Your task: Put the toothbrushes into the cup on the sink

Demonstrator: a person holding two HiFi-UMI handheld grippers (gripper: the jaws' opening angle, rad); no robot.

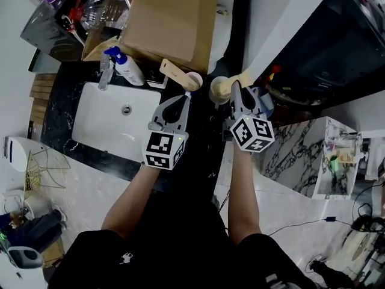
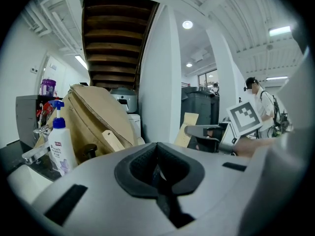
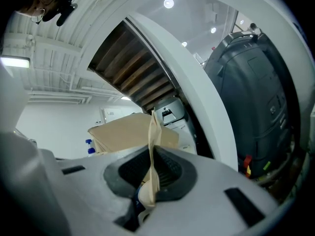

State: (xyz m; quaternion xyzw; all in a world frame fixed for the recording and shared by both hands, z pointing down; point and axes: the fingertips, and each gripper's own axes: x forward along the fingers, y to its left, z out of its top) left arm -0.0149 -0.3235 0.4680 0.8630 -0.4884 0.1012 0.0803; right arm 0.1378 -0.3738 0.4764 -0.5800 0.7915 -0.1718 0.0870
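Two claws, two different states. Your left claw (image 2: 157, 168) is pressed together on nothing. Your right claw (image 3: 149, 178) pinches a thin beige toothbrush (image 3: 153, 146) edge-on, with most of its length standing above the pads and a rounded end just below them.

Judge it light and stiff, with a smooth flat handle that could pivot or slip in the pads. A hold nearer mid-handle would steady it, and lowering it gently suits it better than dropping it.

Just ahead of the left claw's tip the pinkish cup (image 1: 194, 80) stands on the black counter (image 1: 63, 101), with another beige handle (image 1: 173, 72) apparently leaning in it. Left of that claw lies the white sink basin (image 1: 108, 131). Beyond it are a pump bottle (image 1: 129, 70) and a cardboard box (image 1: 171, 17).

Only the right gripper view shows the pinch itself, but it never shows the cup. The head view gives the cup and both claws together but hides the pads. The left gripper view alone shows the toothbrush's broad flat face at the right claw's tip.
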